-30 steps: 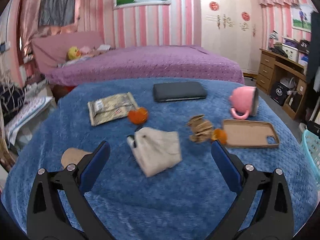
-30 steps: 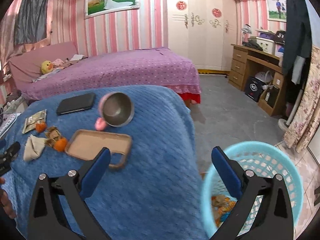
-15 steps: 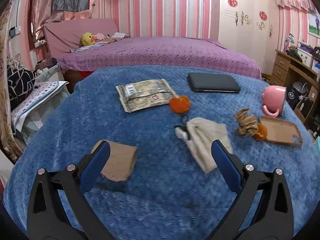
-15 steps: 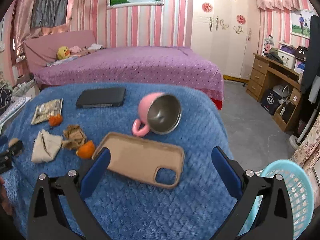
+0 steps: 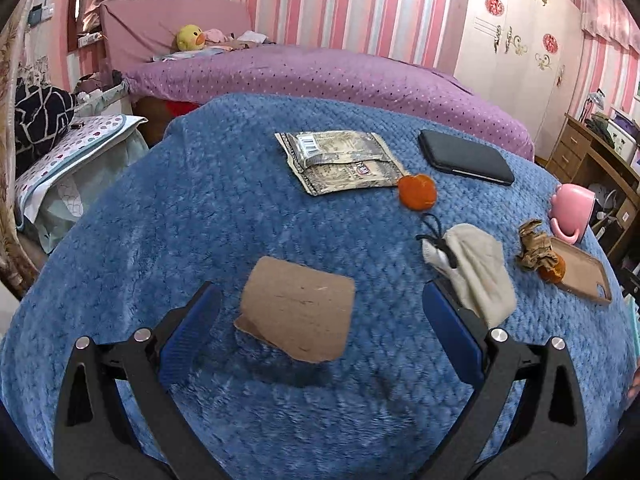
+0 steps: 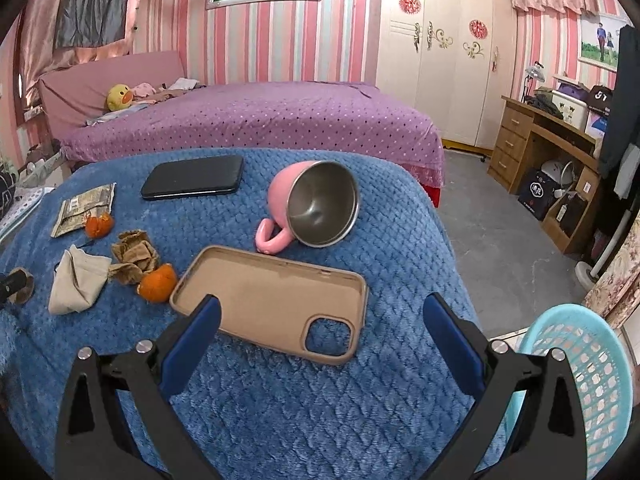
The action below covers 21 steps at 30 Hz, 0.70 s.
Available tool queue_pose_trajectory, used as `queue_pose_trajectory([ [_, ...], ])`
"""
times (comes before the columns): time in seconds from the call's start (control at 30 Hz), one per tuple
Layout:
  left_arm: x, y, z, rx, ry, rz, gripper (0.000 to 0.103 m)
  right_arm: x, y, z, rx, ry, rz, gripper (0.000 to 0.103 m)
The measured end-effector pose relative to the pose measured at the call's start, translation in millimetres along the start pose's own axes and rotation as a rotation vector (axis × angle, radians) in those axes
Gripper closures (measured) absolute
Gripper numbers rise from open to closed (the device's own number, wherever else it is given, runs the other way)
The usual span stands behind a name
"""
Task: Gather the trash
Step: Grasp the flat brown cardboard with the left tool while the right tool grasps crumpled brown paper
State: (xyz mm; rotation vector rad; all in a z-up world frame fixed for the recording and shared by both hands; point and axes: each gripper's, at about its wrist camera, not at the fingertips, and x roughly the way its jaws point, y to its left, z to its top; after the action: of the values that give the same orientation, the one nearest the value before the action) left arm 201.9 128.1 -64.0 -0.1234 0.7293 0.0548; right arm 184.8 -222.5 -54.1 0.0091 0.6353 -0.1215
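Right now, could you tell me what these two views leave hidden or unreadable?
- Light blue plastic basket: right wrist view; contents hidden by its wall, the gripper finger and the frame edge.
- Flat brown cardboard piece: underside unseen; in the right wrist view only a sliver shows at the left edge.
- Flattened snack wrapper: print too small to read.

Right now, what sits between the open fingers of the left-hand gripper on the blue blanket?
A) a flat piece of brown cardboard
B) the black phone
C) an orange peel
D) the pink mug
A: in the left wrist view, the piece of brown cardboard lies flat on the blue blanket, right between the spread fingers of the left gripper, which touch nothing.
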Motion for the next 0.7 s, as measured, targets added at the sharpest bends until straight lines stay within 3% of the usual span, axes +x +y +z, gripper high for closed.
queue_pose_trajectory([
  [0.13,3,4,2,0.05,-0.003,0.038,0.006,3,5,1,-0.011,0.001,0.008,0.004],
  [0.23,13,14,3,0.009,0.046,-0.006,0.008,7,14,1,-0.037,0.007,0.023,0.005],
  [0.27,17,17,3,-0.005,0.062,-0.017,0.011,7,16,0,-0.043,0.008,0.029,0.005],
  [0.37,24,20,2,-0.029,0.097,-0.053,0.032,10,23,-1,-0.059,0.012,0.043,0.004],
  [0.43,24,18,2,-0.023,0.09,-0.055,0.043,10,27,-1,-0.065,0.015,0.048,0.005],
  [0.5,21,13,1,0.003,0.077,-0.058,0.047,11,31,-2,-0.069,0.018,0.054,0.005],
  [0.7,8,-4,1,0.062,0.005,0.0,0.048,14,52,-4,-0.079,0.018,0.104,0.005],
])
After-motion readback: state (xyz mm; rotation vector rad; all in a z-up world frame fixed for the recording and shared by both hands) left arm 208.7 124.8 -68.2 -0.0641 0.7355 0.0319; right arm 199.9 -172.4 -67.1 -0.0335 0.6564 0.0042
